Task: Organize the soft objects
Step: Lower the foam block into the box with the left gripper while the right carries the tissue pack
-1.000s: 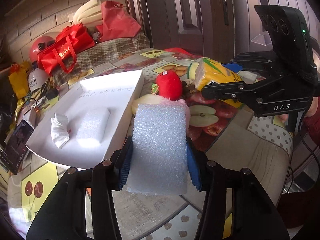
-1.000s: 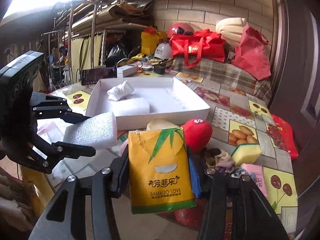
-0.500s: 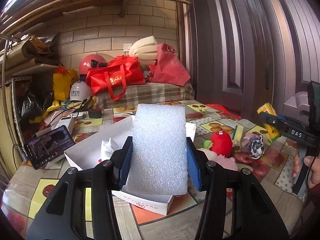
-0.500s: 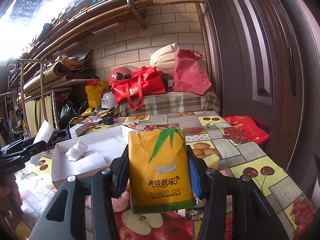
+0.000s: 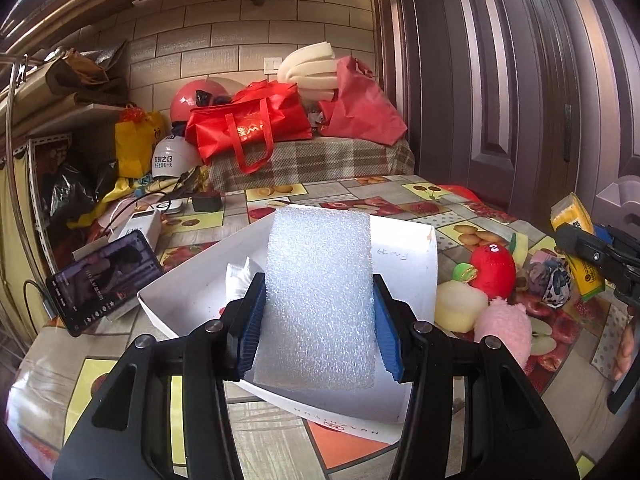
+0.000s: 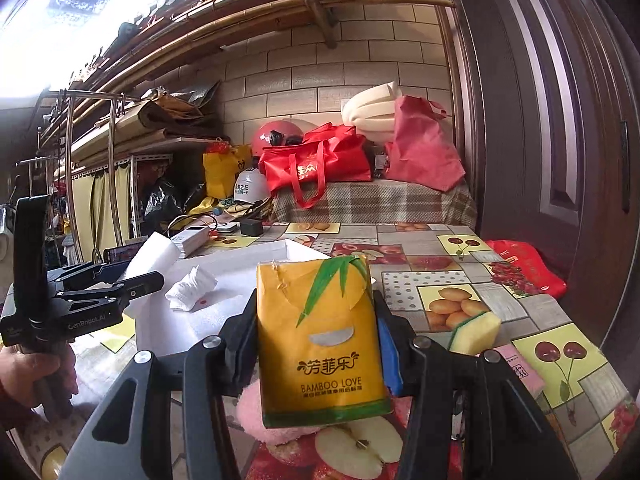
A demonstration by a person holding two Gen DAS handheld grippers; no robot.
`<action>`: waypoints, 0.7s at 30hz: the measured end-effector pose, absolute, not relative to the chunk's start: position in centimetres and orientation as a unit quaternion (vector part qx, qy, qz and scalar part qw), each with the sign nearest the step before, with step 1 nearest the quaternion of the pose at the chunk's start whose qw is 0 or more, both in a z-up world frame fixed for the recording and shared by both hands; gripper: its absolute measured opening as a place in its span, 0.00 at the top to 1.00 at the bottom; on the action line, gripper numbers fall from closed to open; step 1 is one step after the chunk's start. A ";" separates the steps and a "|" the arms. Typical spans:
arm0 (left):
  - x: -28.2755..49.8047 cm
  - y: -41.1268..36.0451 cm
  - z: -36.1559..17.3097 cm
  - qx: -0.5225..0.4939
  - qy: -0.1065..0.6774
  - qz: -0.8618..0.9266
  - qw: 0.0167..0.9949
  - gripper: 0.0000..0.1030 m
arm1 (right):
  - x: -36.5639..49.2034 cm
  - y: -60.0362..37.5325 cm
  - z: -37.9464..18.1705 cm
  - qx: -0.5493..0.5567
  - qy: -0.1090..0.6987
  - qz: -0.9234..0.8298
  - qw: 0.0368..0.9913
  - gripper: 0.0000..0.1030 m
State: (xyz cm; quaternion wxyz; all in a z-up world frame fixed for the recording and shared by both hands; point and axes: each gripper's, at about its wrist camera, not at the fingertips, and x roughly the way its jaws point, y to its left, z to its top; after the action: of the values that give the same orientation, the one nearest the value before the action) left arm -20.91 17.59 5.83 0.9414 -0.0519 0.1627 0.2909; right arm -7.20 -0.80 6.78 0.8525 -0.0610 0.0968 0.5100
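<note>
My left gripper [image 5: 318, 320] is shut on a white foam block [image 5: 320, 296] and holds it above the near edge of the white cardboard box [image 5: 404, 248]. A white rolled cloth [image 5: 240, 280] lies in the box. My right gripper [image 6: 318, 332] is shut on a yellow tissue pack [image 6: 320, 340] and holds it above the table, right of the box [image 6: 240, 268]. A red plush [image 5: 492, 266], a pale sponge ball [image 5: 460, 312], a pink fluffy toy [image 5: 504, 330] and a patterned cloth ball [image 5: 552, 280] lie on the table right of the box.
A phone [image 5: 104, 276] stands propped left of the box. A yellow sponge [image 6: 476, 334] and a pink pack [image 6: 520, 368] lie on the fruit-print tablecloth [image 6: 440, 240]. Red bags [image 5: 248, 128] and helmets crowd the back. A dark door [image 5: 520, 80] stands right.
Both grippers have lifted and tilted up from a downward look at the table to a level one. The left gripper with the foam has come over the box's near edge. Both grips are unchanged.
</note>
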 end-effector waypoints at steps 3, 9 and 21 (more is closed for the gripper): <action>-21.6 18.5 5.9 -0.049 0.149 0.317 0.936 0.52 | -7.4 -0.1 6.7 -0.065 0.101 0.514 0.850 0.51; -22.3 21.4 5.7 -0.057 0.146 0.354 0.922 0.52 | -7.9 1.7 6.5 -0.071 0.115 0.524 0.841 0.51; -20.5 23.3 5.7 -0.050 0.148 0.350 0.924 0.52 | -8.6 5.7 5.6 -0.086 0.155 0.541 0.822 0.52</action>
State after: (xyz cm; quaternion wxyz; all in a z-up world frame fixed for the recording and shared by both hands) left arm -20.55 23.26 5.67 0.9237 -0.0497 0.1476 0.3500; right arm -8.65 5.70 5.61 0.8221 -0.0857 0.1547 0.5411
